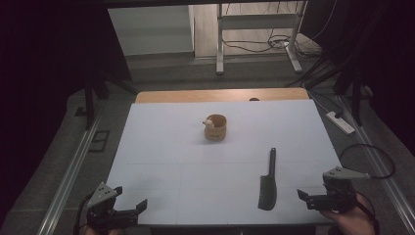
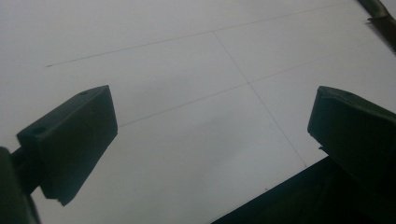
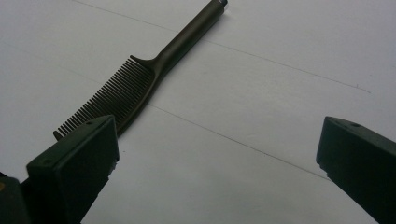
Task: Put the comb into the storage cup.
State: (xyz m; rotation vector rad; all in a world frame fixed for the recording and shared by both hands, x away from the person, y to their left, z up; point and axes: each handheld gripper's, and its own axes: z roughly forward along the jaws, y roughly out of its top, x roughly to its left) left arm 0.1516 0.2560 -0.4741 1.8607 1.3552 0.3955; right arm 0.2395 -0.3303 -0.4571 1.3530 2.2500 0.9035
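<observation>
My right tongs (image 1: 313,199) hang with jaws wide apart and empty at the near right edge of the white surface (image 1: 161,147), just beside the dark comb (image 1: 268,183), which lies flat with its handle pointing away from me; my left tongs (image 1: 128,208) are likewise spread and empty at the near left corner. The likely fault is a failed grip: the comb is thin and flat on the surface, so the jaws may skid over it or push it off the near edge. The small wooden cup (image 1: 216,127) stands well apart, mid-surface.

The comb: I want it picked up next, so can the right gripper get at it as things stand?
Probably yes. The right gripper is open and empty, beside the comb, which lies flat on the white table with bare surface between them. The cup stands well beyond.
</observation>
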